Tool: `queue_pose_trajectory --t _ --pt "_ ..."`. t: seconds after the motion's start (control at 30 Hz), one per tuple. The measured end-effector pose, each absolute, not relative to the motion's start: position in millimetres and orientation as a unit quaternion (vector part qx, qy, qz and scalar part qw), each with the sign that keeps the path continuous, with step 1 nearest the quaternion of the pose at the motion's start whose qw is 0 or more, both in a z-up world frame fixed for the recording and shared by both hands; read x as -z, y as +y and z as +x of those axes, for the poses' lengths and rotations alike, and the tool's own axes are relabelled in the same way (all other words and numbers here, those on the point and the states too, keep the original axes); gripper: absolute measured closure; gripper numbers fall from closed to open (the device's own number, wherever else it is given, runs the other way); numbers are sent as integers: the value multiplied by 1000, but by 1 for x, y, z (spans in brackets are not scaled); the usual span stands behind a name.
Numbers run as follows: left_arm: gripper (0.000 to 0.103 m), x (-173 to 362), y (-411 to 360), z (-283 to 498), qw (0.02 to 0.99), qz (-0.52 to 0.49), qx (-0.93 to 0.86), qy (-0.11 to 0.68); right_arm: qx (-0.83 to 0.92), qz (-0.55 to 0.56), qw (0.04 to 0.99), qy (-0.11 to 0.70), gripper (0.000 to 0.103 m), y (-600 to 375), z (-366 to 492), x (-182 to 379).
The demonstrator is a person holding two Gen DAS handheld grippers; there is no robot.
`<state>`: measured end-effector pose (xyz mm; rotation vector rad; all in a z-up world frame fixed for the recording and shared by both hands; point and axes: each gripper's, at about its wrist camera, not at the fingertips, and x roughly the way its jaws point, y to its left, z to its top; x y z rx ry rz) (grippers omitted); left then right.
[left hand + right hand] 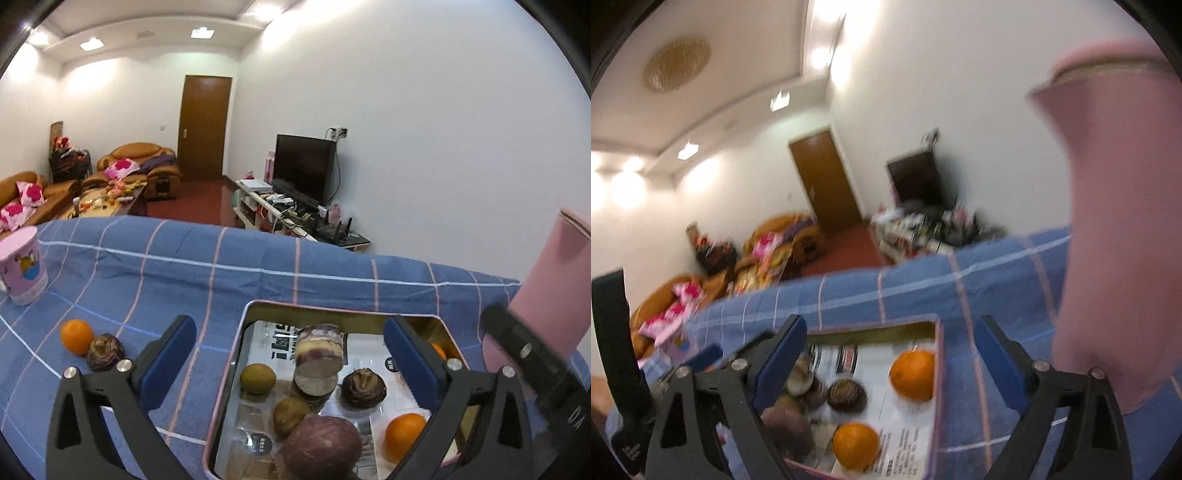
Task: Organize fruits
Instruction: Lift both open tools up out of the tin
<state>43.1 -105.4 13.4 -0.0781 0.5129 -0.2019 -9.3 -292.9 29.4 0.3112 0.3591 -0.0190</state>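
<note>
1. Hovering over a blue checked desk cloth [258,266], the left gripper [291,354] has its blue-padded fingers [168,354] spread wide, pinching nothing.
2. Between and just beyond those fingers sits an open metal box [258,306] lined with printed paper.
3. Inside the box lie a cut length of purple sugarcane [319,350], a large purple fruit [321,446], two brownish-green round fruits [258,378], a dark ridged fruit [363,387] and an orange [404,435].
4. Left of the left finger, on the cloth, an orange [76,336] touches another dark ridged fruit [105,350]; a pink cartoon cup [22,271] stands farther left.
5. Spread wide and empty too, the right gripper [890,358] shows its fingers [779,362] over the same box [938,369], though this view is blurred.
6. Two oranges [913,374] lie between the right fingers.
7. A pink cylinder [1115,221] stands upright beyond the right finger.
</note>
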Motion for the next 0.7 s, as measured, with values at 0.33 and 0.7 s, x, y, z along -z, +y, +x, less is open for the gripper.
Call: queue_pose_trajectory --t 0.33,0.7 --pt "0 -13 -115 29 972 25 82 219 61 91 984 140 10 -280 -24 -37" --pt "0 -11 -104 14 975 37 73 205 83 72 984 141 10 -270 -34 -35"
